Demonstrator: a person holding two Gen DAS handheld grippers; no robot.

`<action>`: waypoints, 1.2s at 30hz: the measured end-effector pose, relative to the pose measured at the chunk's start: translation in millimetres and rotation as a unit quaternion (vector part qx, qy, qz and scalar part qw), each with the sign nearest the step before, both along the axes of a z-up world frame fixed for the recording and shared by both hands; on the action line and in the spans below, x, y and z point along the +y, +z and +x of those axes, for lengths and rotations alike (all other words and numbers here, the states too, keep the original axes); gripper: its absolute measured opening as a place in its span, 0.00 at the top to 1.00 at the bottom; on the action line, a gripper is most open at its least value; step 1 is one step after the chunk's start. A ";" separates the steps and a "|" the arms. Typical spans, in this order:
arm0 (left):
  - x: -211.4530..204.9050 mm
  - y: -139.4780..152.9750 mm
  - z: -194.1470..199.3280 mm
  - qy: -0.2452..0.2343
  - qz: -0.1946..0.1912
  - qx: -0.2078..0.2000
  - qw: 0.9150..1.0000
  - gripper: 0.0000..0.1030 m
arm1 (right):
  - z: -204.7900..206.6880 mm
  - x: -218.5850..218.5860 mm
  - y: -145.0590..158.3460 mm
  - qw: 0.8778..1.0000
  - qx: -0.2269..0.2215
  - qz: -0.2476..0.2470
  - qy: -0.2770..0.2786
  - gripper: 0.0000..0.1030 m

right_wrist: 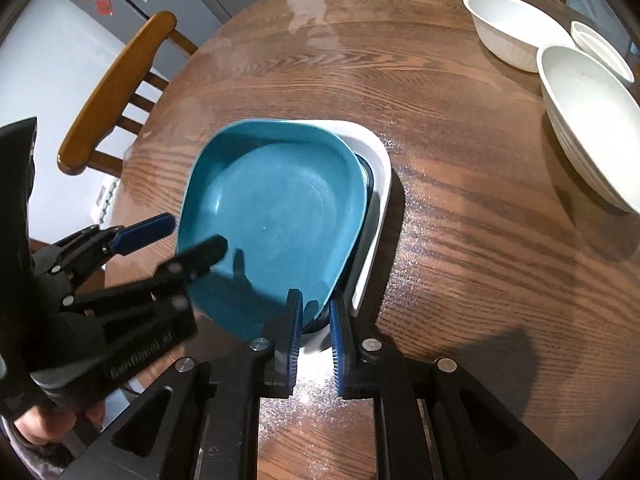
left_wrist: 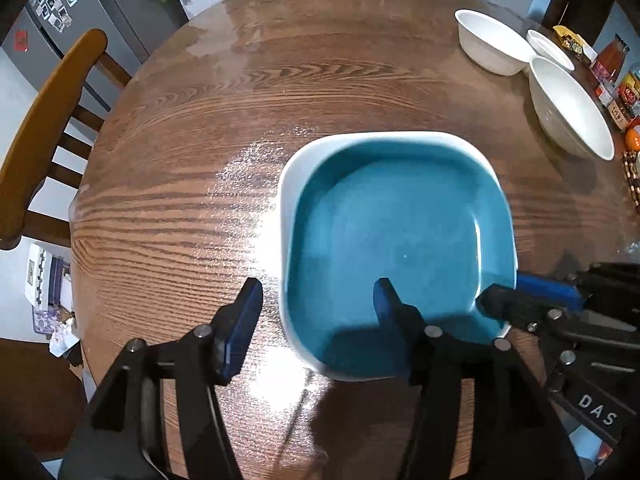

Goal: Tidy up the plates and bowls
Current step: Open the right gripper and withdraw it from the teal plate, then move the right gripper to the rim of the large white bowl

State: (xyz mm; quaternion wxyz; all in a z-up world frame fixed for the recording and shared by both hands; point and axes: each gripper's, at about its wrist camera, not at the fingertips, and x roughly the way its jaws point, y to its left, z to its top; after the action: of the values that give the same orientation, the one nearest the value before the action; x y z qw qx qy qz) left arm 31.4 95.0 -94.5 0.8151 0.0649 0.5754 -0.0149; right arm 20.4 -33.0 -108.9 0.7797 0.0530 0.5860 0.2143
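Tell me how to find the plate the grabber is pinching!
Look at the round wooden table, at its near side. A blue plate lies tilted atop a white-rimmed plate, its edge pinched by the right gripper. The dishes far right are plain white bowls.

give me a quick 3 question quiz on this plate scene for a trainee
1. True or false: the right gripper is shut on the rim of the blue plate.
2. How many white bowls stand on the table? A) one B) three C) five
3. Fill in: the left gripper is ____, one finger over the plate and one outside it.

Key: 1 true; 2 B; 3 open
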 end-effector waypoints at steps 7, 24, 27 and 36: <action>8.3 -1.2 0.0 0.018 -0.011 0.002 1.000 0.46 | 1.5 0.2 5.6 1.000 -0.013 -0.002 0.001 0.86; -20.5 28.3 -9.9 0.006 -0.030 -0.044 0.999 0.23 | -11.6 -58.1 21.8 0.997 -0.052 0.008 -0.065 0.85; -29.8 33.1 -13.3 -0.002 -0.031 -0.047 0.998 0.23 | -15.0 -65.9 25.9 0.995 -0.059 0.009 -0.076 0.85; -55.0 39.1 -20.5 -0.021 -0.029 -0.053 0.998 0.20 | -29.5 -108.2 40.4 0.989 -0.089 0.018 -0.119 0.52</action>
State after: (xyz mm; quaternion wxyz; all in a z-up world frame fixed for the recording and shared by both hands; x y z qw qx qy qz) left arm 10.8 39.9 -55.4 0.8456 0.0545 0.5291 -0.0455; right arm -9.1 -141.2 -68.5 0.8475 0.1170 0.5001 0.1341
